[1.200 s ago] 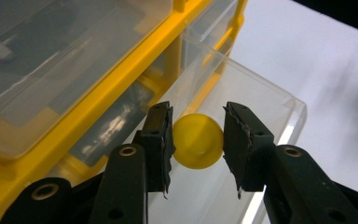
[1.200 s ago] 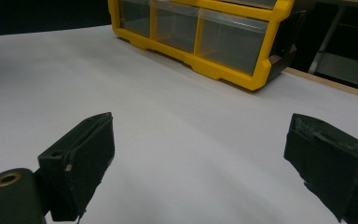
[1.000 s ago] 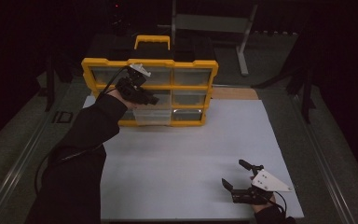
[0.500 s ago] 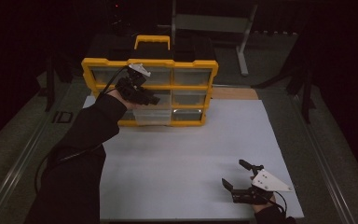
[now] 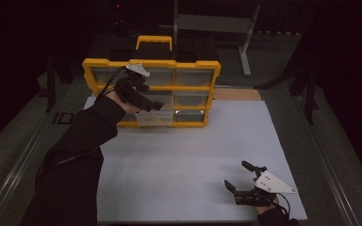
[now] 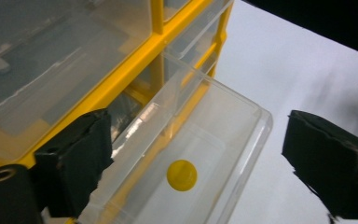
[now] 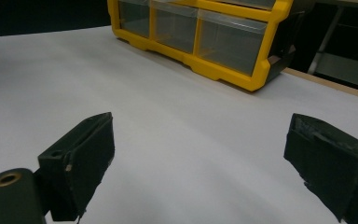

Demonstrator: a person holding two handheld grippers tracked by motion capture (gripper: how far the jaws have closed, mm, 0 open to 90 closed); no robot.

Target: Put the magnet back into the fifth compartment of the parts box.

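Left gripper fingers spread wide, gripping nothing, poised over a clear drawer pulled partway out of the yellow organiser. One finger close against the drawer's inner side by the yellow frame, the other out beyond its front lip, over bare white sheet. Single yellow disc lying flat on the drawer floor, roughly between the fingers.

Judged step: either picking the disc or pushing the drawer shut; cannot tell which. For a pick: fingers to be brought inside the drawer walls before closing, wrist squared to the floor, descent slow, since a thin flat disc will tend to slide on smooth plastic. For a close: push on the front lip centrally to avoid skewing the drawer.

Right gripper fingers likewise open and empty, low over the white worktop at the near right, well apart from the organiser.

No brand, label or legible writing found on organiser, drawer, disc or grippers.
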